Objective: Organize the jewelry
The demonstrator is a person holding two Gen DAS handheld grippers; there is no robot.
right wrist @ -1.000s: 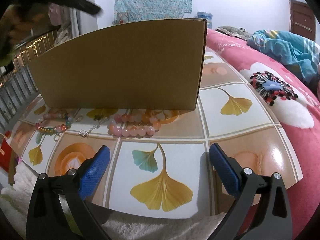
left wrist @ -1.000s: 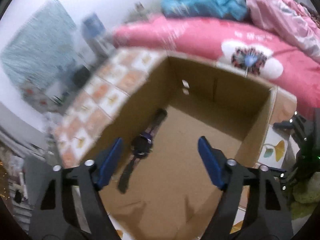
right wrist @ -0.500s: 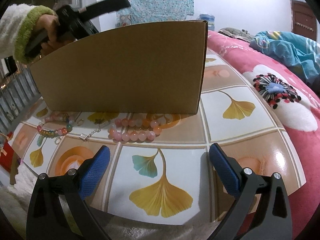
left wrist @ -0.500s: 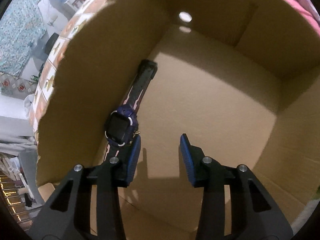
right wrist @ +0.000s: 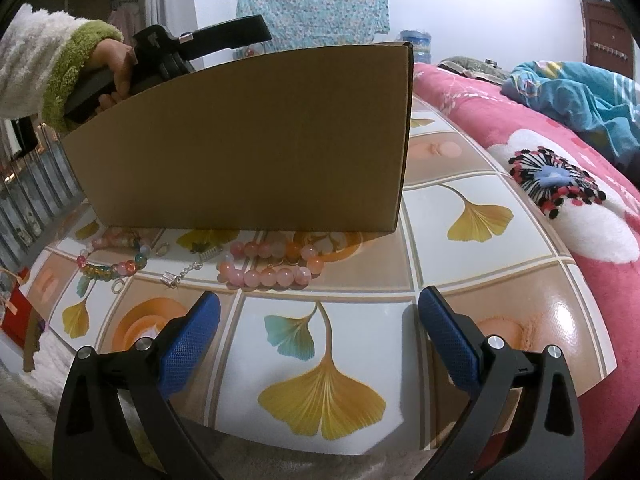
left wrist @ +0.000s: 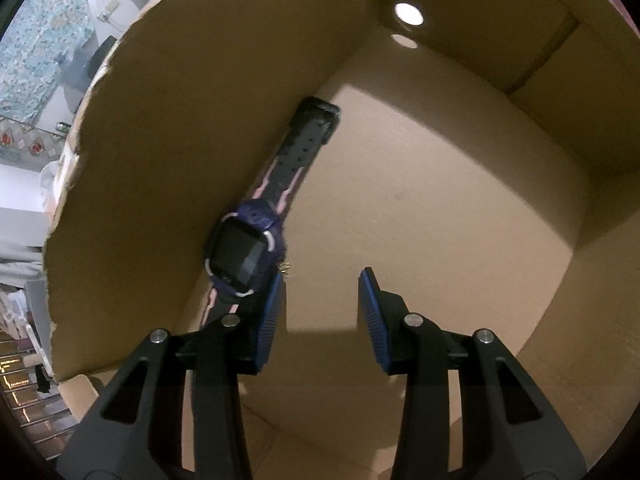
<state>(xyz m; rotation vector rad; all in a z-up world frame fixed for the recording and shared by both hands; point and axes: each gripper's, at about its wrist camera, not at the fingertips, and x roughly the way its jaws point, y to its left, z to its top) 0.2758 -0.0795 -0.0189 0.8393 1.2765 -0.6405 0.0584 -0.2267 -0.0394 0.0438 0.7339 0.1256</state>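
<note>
My left gripper (left wrist: 322,276) points down into the open cardboard box (left wrist: 420,208), jaws partly apart with nothing between the blue pads. A dark blue smartwatch (left wrist: 244,256) with a black, pink-lined strap lies on the box floor along the left wall, just left of my left fingertip (left wrist: 272,300). A tiny gold piece (left wrist: 286,267) lies by that tip. My right gripper (right wrist: 320,298) hangs open and empty over the tiled table (right wrist: 460,280). Ahead of it lie a pink bead bracelet (right wrist: 268,270), a silver chain (right wrist: 188,270) and a multicoloured bead bracelet (right wrist: 112,266), all in front of the box (right wrist: 248,140).
A hand in a green-cuffed white sleeve (right wrist: 60,72) holds the left tool above the box's far left corner. A pink flowered blanket (right wrist: 560,184) borders the table on the right, and a red item (right wrist: 18,316) sits past its left edge.
My left gripper dropped into the box, tilted steeply downward and narrowed its jaws; the watch now lies close by its left finger. The right gripper has stayed put.
</note>
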